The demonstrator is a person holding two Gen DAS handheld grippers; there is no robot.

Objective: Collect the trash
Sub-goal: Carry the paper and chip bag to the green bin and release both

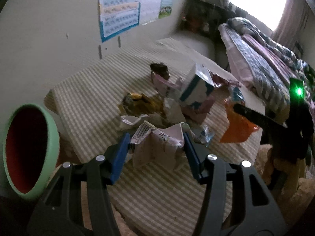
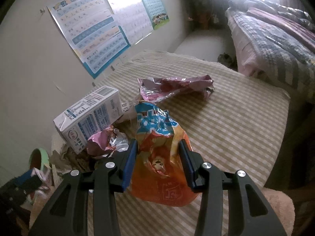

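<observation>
A pile of trash lies on a striped mattress. My left gripper is shut on a crumpled pink and white carton, its blue pads pressing both sides. My right gripper is shut on an orange and blue snack bag; the bag also shows in the left wrist view. A white and blue milk carton leans in the pile, also in the left view. A pink foil wrapper lies behind the bag.
A green bin with a red inside stands left of the mattress, also in the right view. Posters hang on the wall. A bed with a patterned quilt is at the right. A brown wrapper lies in the pile.
</observation>
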